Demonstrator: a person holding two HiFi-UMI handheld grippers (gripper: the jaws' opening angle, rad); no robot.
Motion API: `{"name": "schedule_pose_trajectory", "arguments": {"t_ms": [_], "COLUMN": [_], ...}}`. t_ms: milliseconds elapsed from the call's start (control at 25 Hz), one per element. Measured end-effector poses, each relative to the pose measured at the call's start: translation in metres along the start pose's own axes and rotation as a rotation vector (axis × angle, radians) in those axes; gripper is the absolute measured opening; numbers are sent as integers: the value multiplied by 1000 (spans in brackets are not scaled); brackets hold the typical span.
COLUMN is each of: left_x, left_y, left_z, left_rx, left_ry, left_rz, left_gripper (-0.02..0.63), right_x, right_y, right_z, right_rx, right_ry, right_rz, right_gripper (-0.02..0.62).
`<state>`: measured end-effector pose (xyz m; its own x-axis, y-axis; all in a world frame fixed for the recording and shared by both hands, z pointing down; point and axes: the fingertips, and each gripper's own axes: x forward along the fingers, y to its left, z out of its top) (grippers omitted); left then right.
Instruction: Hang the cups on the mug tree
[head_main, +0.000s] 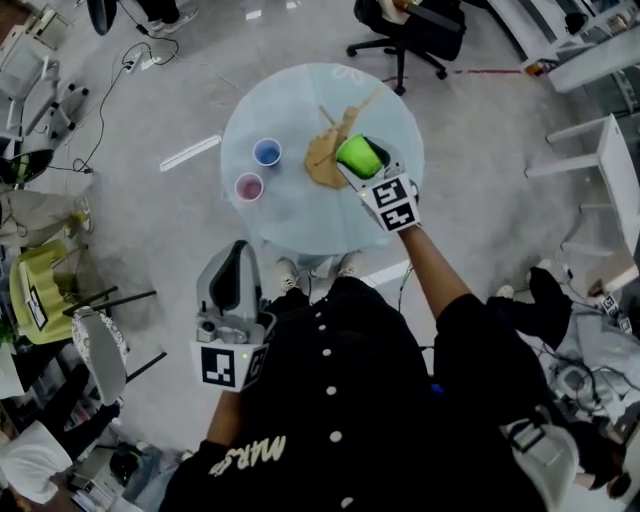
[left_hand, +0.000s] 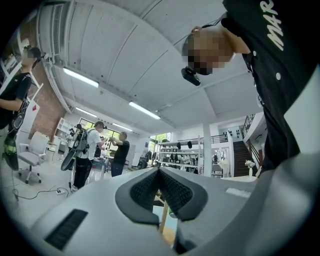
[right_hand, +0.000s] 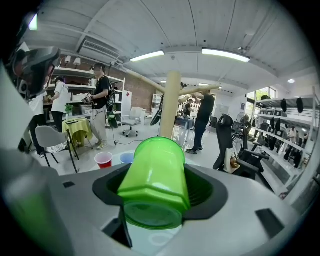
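- Head view: the round glass table (head_main: 290, 215) carries the wooden mug tree (head_main: 322, 165) near its middle; the tree looks light, so a knock on a branch could tip it or push it left into the loose cups
- right gripper (right_hand: 157, 187) is clamped across the green cup (right_hand: 152, 165), which lies on its side just right of the tree with its mouth toward the post; a crooked approach could catch the rim on a branch and twist the cup out of the pads
- left gripper (left_hand: 159, 172) is closed on nothing, near the person's body and well apart from the table, so it can't steady the base
- blue cup (head_main: 267, 152) and red cup (head_main: 249, 186) stand upright left of the tree
- Writing: "MARS" on the black shirt (head_main: 245, 455); no label shows on any cup
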<state>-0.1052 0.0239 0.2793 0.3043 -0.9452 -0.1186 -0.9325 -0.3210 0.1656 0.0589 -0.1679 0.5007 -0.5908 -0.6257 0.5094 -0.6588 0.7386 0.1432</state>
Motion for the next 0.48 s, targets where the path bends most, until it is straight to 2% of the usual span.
{"name": "schedule_pose_trajectory", "arguments": {"t_ms": [120,480], "left_x": [0,-1], "left_y": [-1,-2], "left_z": [-1,-8], "left_rx": [-3,-9], "left_ry": [-24,-16], "left_rz": [8,24], "left_gripper": [-6,-6], "right_x": [5,6], "right_y": [-1,-1], "right_z": [-3,-22], "right_rx": [13,38], "right_ry": [-15,-11], "right_rz": [6,20], "right_gripper": [305,304]}}
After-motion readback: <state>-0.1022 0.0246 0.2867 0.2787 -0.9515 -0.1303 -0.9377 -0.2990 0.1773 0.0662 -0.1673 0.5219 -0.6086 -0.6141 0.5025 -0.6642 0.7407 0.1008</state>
